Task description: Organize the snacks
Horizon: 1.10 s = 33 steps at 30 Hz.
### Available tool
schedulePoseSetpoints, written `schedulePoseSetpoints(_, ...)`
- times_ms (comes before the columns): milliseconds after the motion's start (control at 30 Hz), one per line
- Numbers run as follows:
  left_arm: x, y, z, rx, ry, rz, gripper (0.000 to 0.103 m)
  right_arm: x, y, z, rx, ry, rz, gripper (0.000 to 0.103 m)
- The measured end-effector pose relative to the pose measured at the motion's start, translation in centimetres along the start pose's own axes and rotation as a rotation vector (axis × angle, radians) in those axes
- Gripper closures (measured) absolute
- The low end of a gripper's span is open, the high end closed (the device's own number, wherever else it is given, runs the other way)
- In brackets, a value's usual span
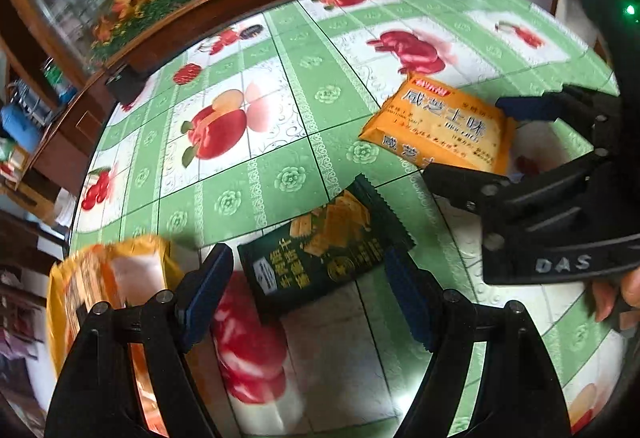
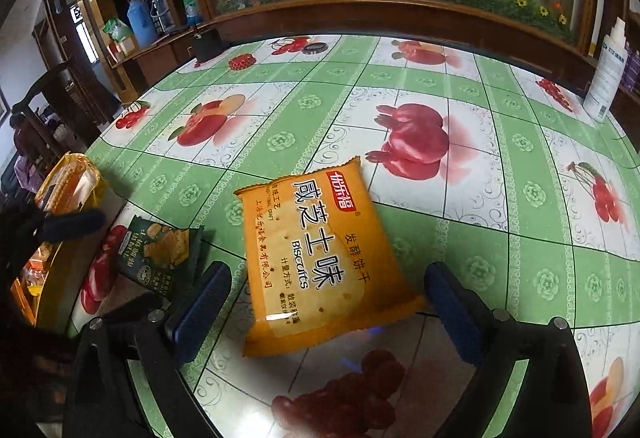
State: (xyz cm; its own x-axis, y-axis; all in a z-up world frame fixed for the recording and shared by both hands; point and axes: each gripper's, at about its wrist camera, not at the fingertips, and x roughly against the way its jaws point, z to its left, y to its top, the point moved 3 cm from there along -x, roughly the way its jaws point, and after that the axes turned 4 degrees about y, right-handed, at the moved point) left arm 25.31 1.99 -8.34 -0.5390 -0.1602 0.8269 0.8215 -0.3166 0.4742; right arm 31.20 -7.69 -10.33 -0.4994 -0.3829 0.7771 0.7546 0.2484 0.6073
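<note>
A round table covered by a glossy green-and-white oilcloth printed with fruit (image 2: 500, 142) carries two flat snack packets. The orange foil biscuit packet with white Chinese lettering (image 2: 320, 258) lies flat near the middle of the cloth; in the right wrist view it sits between the blue-padded fingers of the right gripper (image 2: 328, 310), whose jaws stand wide apart on either side of it, pads clear of the wrapper. The dark green cracker packet with a serrated end seal (image 1: 324, 250) lies just beside and left of the orange one, the two apart. In the left wrist view the left gripper (image 1: 308, 298) points steeply down over it, jaws partly open; the packet's near end lies between the blue pads, neither seen to press on it. An open yellow bag holding more snacks (image 1: 108, 278), blurred, hangs at the table's left edge. A white plastic spray bottle (image 2: 606, 74) stands upright at the far right rim.
</note>
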Motion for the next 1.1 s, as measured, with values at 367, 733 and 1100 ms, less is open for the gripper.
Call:
schedulePoseSetpoints(367, -1.7, -0.7, 0.3, 0.01, -0.191, 0.108, 0.012, -0.1, 0.2, -0.2, 0.006, -0.002, 0.021, 0.004)
schedulePoseSetpoints(733, -2.2, -0.6, -0.2, 0.04, -0.232, 0.118, 0.007, -0.8, 0.2, 0.6, 0.057, -0.054, 0.04, 0.003)
schedulePoseSetpoints(1100, -3.2, 0.4, 0.7, 0.006, -0.237, 0.146, 0.01, -0.7, 0.2, 0.3, 0.042, -0.044, 0.029, 0.003)
